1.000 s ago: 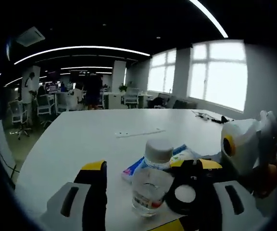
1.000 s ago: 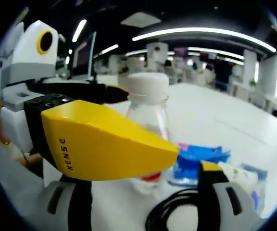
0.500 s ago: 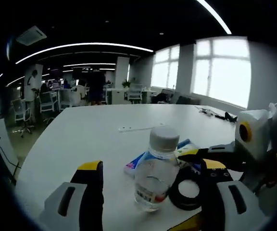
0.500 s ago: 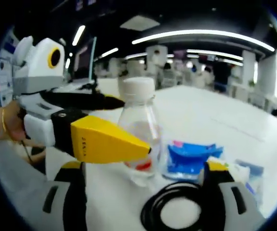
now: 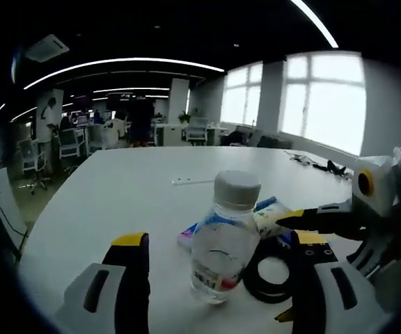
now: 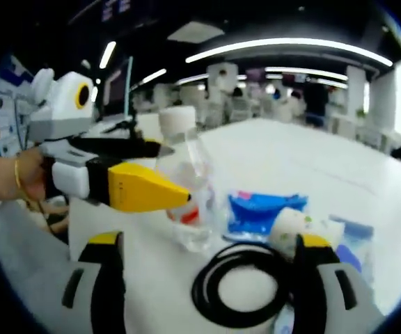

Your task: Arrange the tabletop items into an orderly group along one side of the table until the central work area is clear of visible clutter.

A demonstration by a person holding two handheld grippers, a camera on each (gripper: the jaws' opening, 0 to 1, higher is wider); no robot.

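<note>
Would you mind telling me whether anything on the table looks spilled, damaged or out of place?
Nothing looks spilled or damaged. The capped water bottle stands upright, with the black cable coil and the blue packets loosely clustered beside it on the white table, not yet tidied to one side.

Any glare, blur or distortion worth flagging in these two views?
Left gripper view: windows blown out, fisheye bends the ceiling lights; water bottle fairly sharp. Right gripper view: softer overall, the bottle and blue packet blurred.
</note>
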